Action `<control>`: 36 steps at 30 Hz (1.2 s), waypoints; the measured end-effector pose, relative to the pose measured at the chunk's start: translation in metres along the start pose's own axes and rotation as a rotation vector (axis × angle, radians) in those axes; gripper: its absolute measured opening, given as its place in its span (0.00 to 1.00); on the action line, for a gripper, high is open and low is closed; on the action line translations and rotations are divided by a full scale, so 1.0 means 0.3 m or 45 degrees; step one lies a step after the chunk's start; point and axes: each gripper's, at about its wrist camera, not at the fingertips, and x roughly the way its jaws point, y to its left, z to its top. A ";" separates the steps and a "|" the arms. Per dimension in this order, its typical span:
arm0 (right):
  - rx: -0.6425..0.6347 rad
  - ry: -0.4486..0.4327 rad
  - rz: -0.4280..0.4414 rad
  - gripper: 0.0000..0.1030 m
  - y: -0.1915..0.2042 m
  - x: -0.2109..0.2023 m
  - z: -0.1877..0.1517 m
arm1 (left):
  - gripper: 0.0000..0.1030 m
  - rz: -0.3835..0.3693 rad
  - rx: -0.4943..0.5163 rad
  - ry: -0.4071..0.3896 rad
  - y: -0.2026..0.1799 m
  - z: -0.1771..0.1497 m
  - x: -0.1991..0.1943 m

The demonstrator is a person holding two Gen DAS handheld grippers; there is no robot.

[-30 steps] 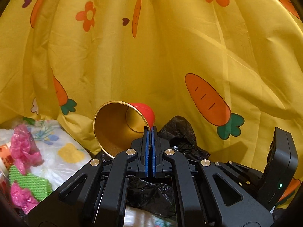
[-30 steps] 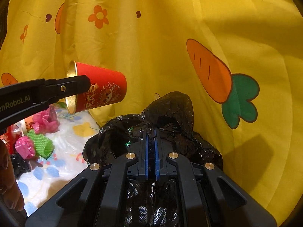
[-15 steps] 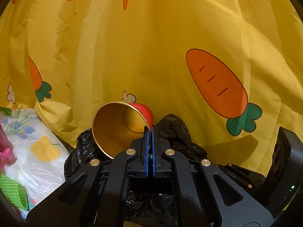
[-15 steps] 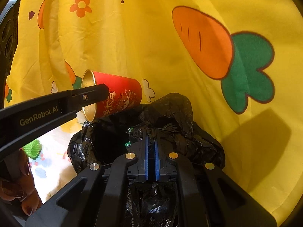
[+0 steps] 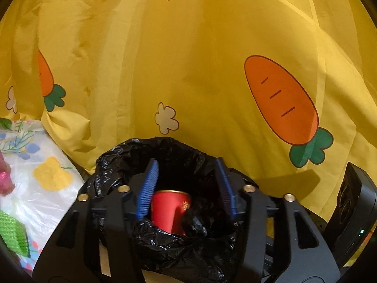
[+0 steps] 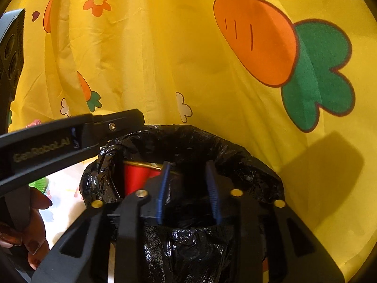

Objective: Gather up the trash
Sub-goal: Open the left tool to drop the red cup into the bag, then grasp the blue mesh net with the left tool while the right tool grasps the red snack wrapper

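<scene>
A yellow curtain printed with carrots point(image 5: 280, 99) hangs behind everything, and a flowery white plastic sheet point(image 5: 40, 176) covers the surface off to the left of the left gripper. Directly below and ahead of the left gripper point(image 5: 187, 184) sits the black trash bag point(image 5: 179, 252), its mouth gaping. The gripper's blue pads are spread wide with nothing between them, and the red paper cup point(image 5: 170, 211) lies inside the bag, rim showing, just under the left pad. The right gripper point(image 6: 188, 188) hangs over the near rim of the same bag, its jaws parted too and, as far as I can see, gripping nothing. From its side the cup point(image 6: 135, 176) shows against the bag's far-left wall. To my eye the drop is done; what matters now is lifting the left gripper straight up without snagging the crinkled rim, since a caught fold could tip the bag. A green scrap point(image 5: 11, 233) and something pink, down to the left, look like what comes next.
</scene>
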 end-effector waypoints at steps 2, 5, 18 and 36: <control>0.003 -0.007 -0.009 0.44 -0.005 -0.002 0.000 | 0.72 0.048 -0.028 -0.040 0.011 0.001 -0.023; 0.007 -0.015 -0.025 0.55 -0.007 -0.009 -0.001 | 0.81 0.162 -0.055 -0.088 0.026 0.016 -0.067; 0.043 -0.041 0.003 0.85 0.007 -0.117 -0.006 | 0.90 0.498 -0.069 -0.190 0.007 -0.021 -0.323; 0.044 -0.036 0.253 0.93 0.139 -0.404 -0.113 | 0.91 0.850 -0.146 -0.221 -0.065 -0.217 -0.775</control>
